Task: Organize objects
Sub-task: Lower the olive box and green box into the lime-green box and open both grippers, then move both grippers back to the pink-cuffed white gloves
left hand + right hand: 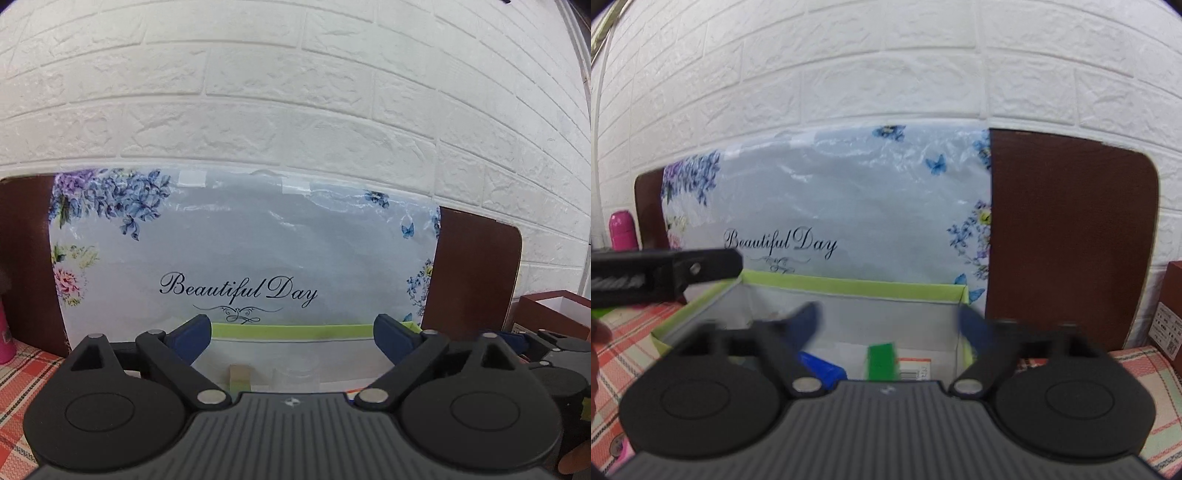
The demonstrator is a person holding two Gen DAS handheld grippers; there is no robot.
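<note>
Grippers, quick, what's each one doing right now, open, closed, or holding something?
Left gripper: open, nothing between its fingers, above the green-rimmed box.
Right gripper: open, holding nothing, over the same box.

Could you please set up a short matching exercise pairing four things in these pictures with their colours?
Things:
1. box rim
2. bottle at the far left
3. upright block inside the box
4. board behind the floral bag

Colours:
A. dark brown
B. pink
C. light green
D. bright green

Pairs: 1-C, 2-B, 3-D, 4-A
</note>
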